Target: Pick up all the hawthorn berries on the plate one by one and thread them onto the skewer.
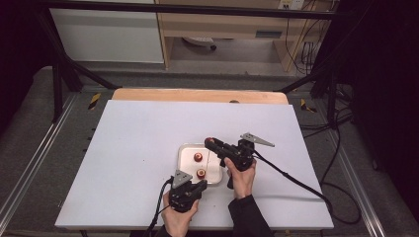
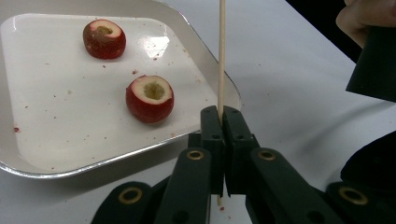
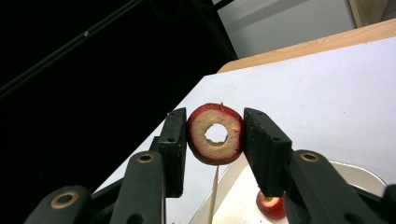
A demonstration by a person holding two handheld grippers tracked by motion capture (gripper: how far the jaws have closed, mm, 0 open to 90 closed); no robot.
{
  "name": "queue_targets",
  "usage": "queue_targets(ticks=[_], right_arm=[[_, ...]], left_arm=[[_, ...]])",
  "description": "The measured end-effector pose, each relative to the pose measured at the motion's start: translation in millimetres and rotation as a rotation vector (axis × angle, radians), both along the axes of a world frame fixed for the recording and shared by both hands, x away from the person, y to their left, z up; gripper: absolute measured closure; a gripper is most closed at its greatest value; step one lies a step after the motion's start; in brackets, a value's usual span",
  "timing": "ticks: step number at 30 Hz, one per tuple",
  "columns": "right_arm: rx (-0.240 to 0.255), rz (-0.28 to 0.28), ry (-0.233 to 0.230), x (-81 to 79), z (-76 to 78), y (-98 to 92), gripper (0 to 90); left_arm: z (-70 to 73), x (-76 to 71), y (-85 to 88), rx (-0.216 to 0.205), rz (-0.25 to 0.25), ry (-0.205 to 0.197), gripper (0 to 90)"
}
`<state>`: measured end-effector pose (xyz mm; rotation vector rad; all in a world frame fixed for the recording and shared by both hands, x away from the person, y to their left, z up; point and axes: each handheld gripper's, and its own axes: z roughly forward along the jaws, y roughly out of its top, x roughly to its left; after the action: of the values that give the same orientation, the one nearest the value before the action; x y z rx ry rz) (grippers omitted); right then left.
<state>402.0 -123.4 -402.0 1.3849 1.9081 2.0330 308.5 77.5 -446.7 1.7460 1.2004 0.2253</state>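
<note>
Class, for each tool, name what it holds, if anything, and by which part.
The left tool pinches a thin wooden stick near its lower end. The right tool clamps a cored red fruit by its two sides.

Two cored red fruits (image 2: 149, 98) are lying apart in a white tray (image 2: 56, 135), which is sitting on the white table (image 1: 138, 143).

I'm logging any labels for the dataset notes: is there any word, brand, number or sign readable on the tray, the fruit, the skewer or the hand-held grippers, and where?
No readable text:
White metal-rimmed tray: plain, only crumbs.
Red cored fruit pieces: unmarked.
Thin wooden skewer: unmarked.
Black jaws of the left hand-held gripper and right hand-held gripper: no lettering.
Yellow-and-black striped hazard tape on the floor rail: a sign without words.
Small plate on the back shelf: too small to read.
</note>
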Motion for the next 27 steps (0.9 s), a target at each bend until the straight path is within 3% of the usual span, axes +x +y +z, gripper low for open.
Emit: queue_targets(ticks=[12, 19, 27], right_arm=[[-0.013, 0.008, 0.005, 0.4, -2.8, 1.3, 61.7], [-0.028, 0.013, 0.008, -1.7, -7.4, 4.4, 61.7], [-0.055, 0.047, 0.007, -5.6, -10.9, 6.2, 61.9]], left_arm=[[-0.1, 0.6, 2.1, -0.011, 0.0, 0.004, 88.4], [1.4, 2.3, 2.7, -0.056, 0.021, 0.028, 88.4], [3.5, 4.9, 2.9, -0.063, 0.035, 0.031, 88.5]])
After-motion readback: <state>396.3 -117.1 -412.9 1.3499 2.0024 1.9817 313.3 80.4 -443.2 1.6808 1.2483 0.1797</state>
